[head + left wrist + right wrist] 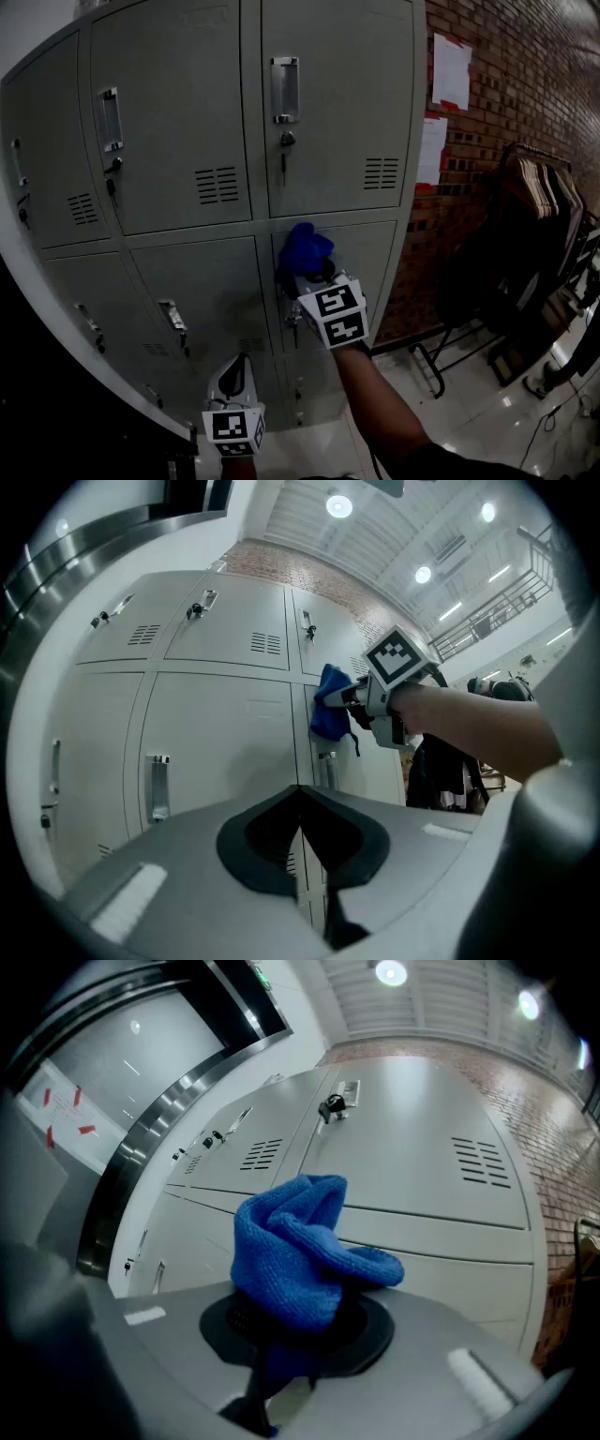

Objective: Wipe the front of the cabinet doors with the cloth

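Right claw (307, 277) pinches the bunched blue cloth (305, 247), wad leading so it meets the lower-right door (380, 258) by its top left corner. Left claw (235, 373) pressed together, empty, parked low and left, clear of the wiping path.

1. right gripper (298, 1327): jaws clamped on a bunched blue cloth (298, 1251).
2. cloth sits in front of the grey cabinet doors (412, 1162); contact unclear.
3. brick wall (555, 1119) at right.
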The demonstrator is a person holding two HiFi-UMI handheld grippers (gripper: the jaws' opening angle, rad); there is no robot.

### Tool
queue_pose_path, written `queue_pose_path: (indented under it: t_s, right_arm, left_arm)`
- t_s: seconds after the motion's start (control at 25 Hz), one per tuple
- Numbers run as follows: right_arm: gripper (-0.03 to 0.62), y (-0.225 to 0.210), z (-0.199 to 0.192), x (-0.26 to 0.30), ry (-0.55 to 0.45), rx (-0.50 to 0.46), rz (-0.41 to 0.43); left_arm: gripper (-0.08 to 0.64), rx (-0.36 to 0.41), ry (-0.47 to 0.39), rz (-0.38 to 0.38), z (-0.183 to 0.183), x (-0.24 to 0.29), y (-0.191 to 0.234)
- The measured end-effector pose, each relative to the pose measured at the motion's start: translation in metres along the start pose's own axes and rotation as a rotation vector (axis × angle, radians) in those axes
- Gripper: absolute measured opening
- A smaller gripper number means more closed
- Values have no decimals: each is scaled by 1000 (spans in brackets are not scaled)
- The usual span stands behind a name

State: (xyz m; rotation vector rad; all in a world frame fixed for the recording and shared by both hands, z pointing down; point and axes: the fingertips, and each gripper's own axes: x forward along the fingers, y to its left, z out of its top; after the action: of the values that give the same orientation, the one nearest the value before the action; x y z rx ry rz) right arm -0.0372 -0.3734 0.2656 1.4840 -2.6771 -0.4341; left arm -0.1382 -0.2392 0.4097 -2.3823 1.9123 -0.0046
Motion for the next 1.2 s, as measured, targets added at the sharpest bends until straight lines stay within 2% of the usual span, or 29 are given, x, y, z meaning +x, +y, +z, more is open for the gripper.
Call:
queue_pose_path:
  t_s: [0.24,0.44,0.88,1.2]
  right_arm:
    - [83,-35,-8,-14,13,1,-18]
    - [83,-67,-15,-28,33,-2,-68]
    - [83,-140,-34,-60,79,7,-172]
    - [83,-188,-44,-81,106,-1,-295]
  left_arm:
    - [14,-9,-6,4,0,4,-5]
    - [14,-7,6,-14,-4,6,-14]
    - [14,-10,18,0,-8,4,-13]
    - [14,-11,21,-8,-10,5,-18]
